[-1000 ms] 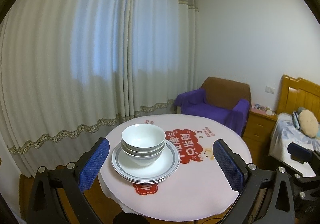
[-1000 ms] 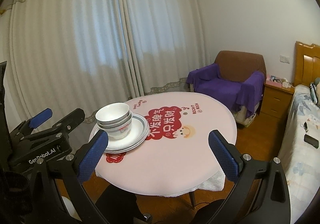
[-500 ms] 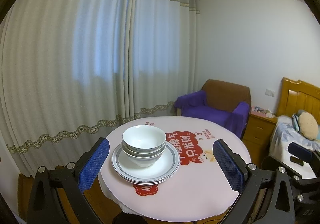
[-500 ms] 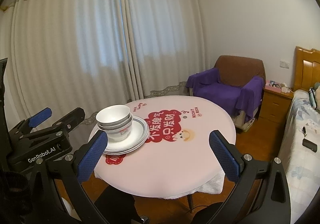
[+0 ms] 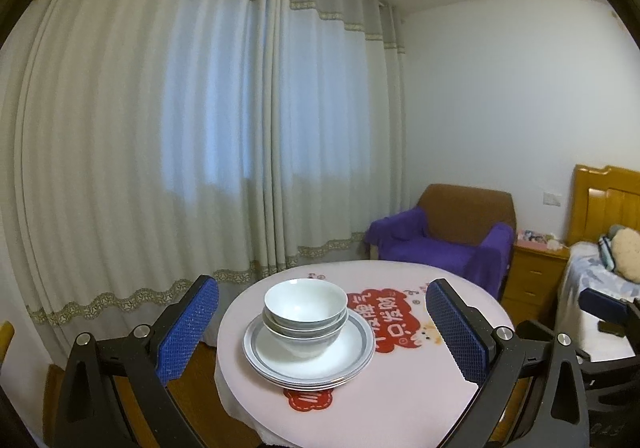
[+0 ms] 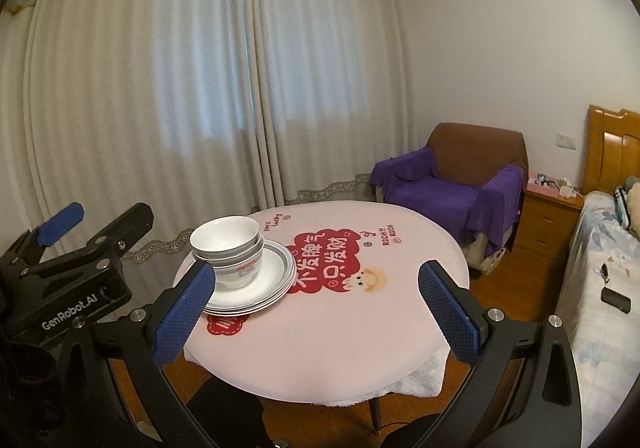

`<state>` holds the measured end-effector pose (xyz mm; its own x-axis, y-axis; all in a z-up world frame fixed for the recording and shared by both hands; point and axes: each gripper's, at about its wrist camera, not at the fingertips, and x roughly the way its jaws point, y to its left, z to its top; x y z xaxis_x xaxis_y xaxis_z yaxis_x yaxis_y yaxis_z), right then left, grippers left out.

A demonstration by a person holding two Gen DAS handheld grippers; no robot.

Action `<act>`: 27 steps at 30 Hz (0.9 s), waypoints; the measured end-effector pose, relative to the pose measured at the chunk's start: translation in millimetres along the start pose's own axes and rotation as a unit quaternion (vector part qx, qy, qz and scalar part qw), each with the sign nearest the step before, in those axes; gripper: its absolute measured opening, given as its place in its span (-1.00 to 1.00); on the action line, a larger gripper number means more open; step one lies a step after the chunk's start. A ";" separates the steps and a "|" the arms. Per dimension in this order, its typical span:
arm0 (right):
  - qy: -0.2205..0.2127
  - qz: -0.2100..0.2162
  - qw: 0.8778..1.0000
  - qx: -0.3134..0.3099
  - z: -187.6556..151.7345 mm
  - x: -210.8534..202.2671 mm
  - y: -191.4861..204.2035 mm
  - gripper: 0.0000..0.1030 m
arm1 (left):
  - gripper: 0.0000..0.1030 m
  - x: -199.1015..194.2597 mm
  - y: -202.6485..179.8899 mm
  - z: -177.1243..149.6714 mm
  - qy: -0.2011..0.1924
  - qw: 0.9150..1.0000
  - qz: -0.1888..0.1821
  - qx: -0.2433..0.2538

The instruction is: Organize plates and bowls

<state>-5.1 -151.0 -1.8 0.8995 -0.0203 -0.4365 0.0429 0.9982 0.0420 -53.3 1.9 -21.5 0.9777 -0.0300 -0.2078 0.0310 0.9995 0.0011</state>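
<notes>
Left gripper point(image 5: 320, 328) and right gripper point(image 6: 316, 300): jaws spread wide, both empty, held short of the round table point(image 6: 360, 348). Nested bowls point(image 5: 305, 311) sit on stacked plates point(image 5: 352, 356), lower centre of the left view. Judgement: the stack looks finished; any further lift should take the plate rims level, from both sides.

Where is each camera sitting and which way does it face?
Left wrist: on the left claw, open, facing the bowls stacked on plates, curtains behind.
Right wrist: on the right claw, open, facing the table centre; the left claw's body shows at left.
Both share the bowls, plates, table and armchair.
</notes>
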 end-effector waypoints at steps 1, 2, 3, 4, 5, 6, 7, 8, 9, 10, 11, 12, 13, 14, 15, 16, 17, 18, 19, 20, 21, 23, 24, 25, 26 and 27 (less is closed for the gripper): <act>-0.001 0.001 1.000 -0.001 -0.2 0.4 0.9 0.99 | 0.99 1.5 -0.6 -1.8 0.000 1.000 0.002 -0.001; -0.003 0.002 1.000 -0.002 -0.8 -0.8 1.3 0.99 | 0.99 2.8 -1.0 -3.0 0.000 1.000 0.005 -0.001; -0.006 0.002 1.000 -0.004 -0.9 -0.6 2.0 0.99 | 0.99 3.2 -1.2 -4.8 -0.001 1.000 0.009 -0.001; -0.008 0.004 1.000 -0.005 -1.0 -0.4 2.3 0.99 | 0.99 4.9 -1.6 -6.1 -0.003 1.000 0.013 -0.001; -0.009 0.004 1.000 -0.006 -1.1 -0.3 2.7 0.99 | 0.99 6.2 -1.8 -7.3 -0.003 1.000 0.014 -0.002; -0.011 0.005 1.000 -0.006 -1.2 0.0 2.8 0.99 | 0.99 7.9 -2.2 -8.3 -0.003 1.000 0.015 -0.004; -0.011 0.006 1.000 -0.005 -1.2 1.2 2.7 0.99 | 0.99 9.6 -1.7 -10.1 -0.002 1.000 0.014 -0.005; -0.010 0.005 1.000 -0.005 -1.6 0.1 2.7 0.99 | 0.99 11.3 -1.7 -11.2 -0.002 1.000 0.015 -0.006; -0.009 0.006 1.000 -0.004 -1.7 0.5 2.5 0.99 | 0.99 12.2 -1.7 -11.6 -0.002 1.000 0.016 -0.006; -0.008 0.008 1.000 -0.003 -1.8 0.7 2.6 0.99 | 0.99 13.0 -2.3 -12.1 -0.004 1.000 0.019 -0.005; -0.008 0.008 1.000 -0.004 -1.3 1.0 2.9 0.99 | 0.99 12.1 -1.9 -12.3 -0.006 1.000 0.022 -0.004; -0.008 0.009 1.000 -0.004 -1.0 1.6 3.3 0.99 | 0.99 13.6 -2.9 -13.0 -0.009 1.000 0.025 -0.003; -0.007 0.009 1.000 -0.004 -0.9 1.8 3.7 0.99 | 0.99 12.9 -2.9 -14.4 -0.012 1.000 0.027 -0.002; -0.008 0.010 1.000 -0.004 -1.0 1.7 4.0 0.99 | 0.99 14.2 -3.3 -15.3 -0.013 1.000 0.028 -0.002; -0.007 0.010 1.000 -0.005 -0.5 2.1 4.2 0.99 | 0.99 14.6 -2.8 -16.4 -0.012 1.000 0.029 -0.001; -0.007 0.011 1.000 -0.005 -0.3 2.7 4.8 0.99 | 0.99 15.9 -3.1 -17.7 -0.013 0.999 0.033 -0.001; -0.007 0.012 1.000 -0.005 -0.5 3.9 4.7 0.99 | 0.99 17.4 -3.6 -18.6 -0.013 0.999 0.033 -0.001; -0.007 0.013 1.000 -0.006 -0.3 4.5 5.0 0.99 | 0.99 19.6 -4.0 -19.4 -0.012 0.999 0.033 0.000; -0.005 0.013 1.000 -0.007 -0.3 5.4 5.6 0.99 | 0.99 20.6 -4.3 -21.1 -0.011 0.999 0.035 -0.001; -0.005 0.014 1.000 -0.007 -0.4 5.5 5.8 0.99 | 0.99 22.5 -4.3 -22.2 -0.010 0.999 0.035 -0.003; -0.003 0.014 1.000 -0.007 -0.5 6.3 6.1 0.99 | 0.99 23.8 -4.3 -22.4 -0.008 0.999 0.033 -0.003; -0.002 0.015 1.000 -0.007 -0.1 8.2 6.3 0.99 | 0.99 24.3 -5.5 -22.6 -0.003 1.000 0.031 -0.003; -0.002 0.015 1.000 -0.007 0.2 7.9 6.7 0.99 | 0.99 25.6 -5.7 -22.4 -0.001 1.000 0.030 -0.003; -0.002 0.015 1.000 -0.008 0.5 8.4 7.3 0.99 | 0.99 26.4 -6.0 -22.0 0.000 1.000 0.029 -0.004; -0.002 0.015 1.000 -0.008 0.7 7.4 7.4 0.99 | 0.99 25.6 -5.4 -21.4 0.001 1.000 0.029 -0.004; -0.001 0.015 1.000 -0.009 0.6 7.3 7.5 0.99 | 0.99 23.7 -6.1 -19.8 0.001 1.000 0.029 -0.003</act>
<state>2.0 -143.7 -4.2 0.9014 0.0095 -0.4329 0.0083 0.9992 0.0391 -34.4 -4.8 -45.7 0.9775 0.0288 -0.2090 -0.0279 0.9996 0.0071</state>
